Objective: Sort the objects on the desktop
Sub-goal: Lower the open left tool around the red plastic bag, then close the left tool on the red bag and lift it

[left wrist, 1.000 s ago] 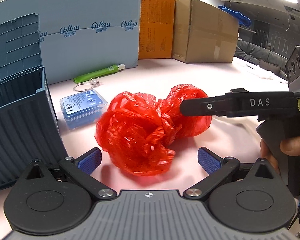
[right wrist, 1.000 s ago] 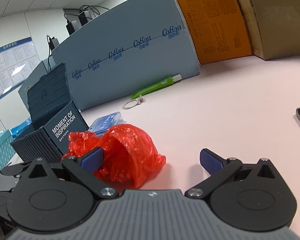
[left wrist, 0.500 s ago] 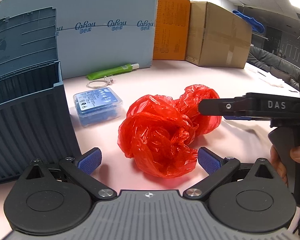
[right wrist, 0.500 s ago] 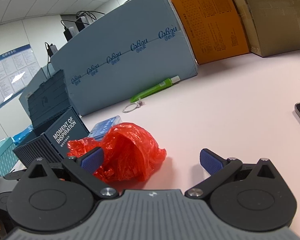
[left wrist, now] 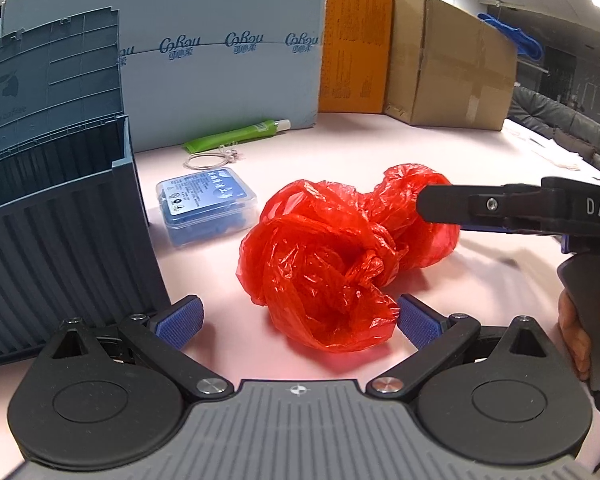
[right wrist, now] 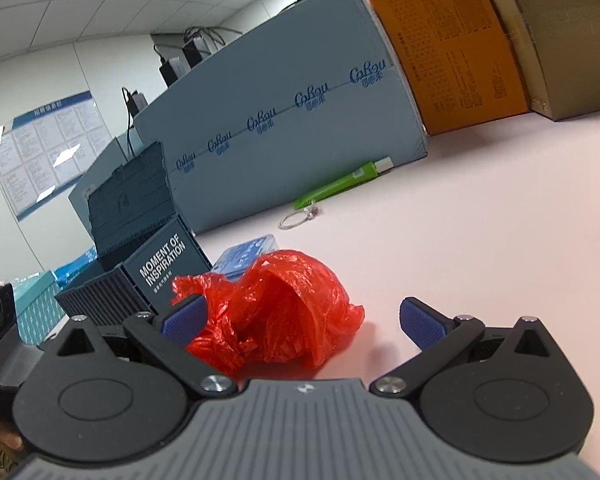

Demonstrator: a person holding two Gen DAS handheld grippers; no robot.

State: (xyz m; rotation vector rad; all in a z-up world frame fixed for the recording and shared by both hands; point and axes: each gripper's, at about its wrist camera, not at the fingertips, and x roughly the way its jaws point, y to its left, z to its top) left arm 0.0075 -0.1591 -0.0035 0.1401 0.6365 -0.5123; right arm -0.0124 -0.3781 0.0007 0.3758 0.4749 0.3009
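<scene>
- Left wrist view: the left gripper [left wrist: 298, 322] has its jaws spread wide, with nothing between the blue pads. The crumpled red plastic bag [left wrist: 340, 256] lies on the pale pink worktop [left wrist: 440, 152] just ahead of them, its near edge touching the right pad.
- The right gripper [left wrist: 436, 204] reaches in from the right, a hand [left wrist: 576, 332] on its handle; its black tip overlaps the far lobe of the bag, and I cannot tell from here how its jaws stand.
- Left of the bag sits a clear plastic box with a blue label [left wrist: 206, 202], and beside that a dark blue ribbed plastic crate [left wrist: 56, 240]. Farther back lie a thin wire ring [left wrist: 208, 158] and a green tube [left wrist: 232, 138], at the foot of a light blue foam board [left wrist: 220, 60].
- Right wrist view: the right gripper [right wrist: 300, 322] shows its jaws wide apart. The red bag [right wrist: 276, 316] rests on the worktop [right wrist: 480, 220] toward the left pad, which overlaps it; the right pad stands clear.
- The crate [right wrist: 156, 268], printed "MOMENT OF INSPIRATION", stands just behind the bag.
</scene>
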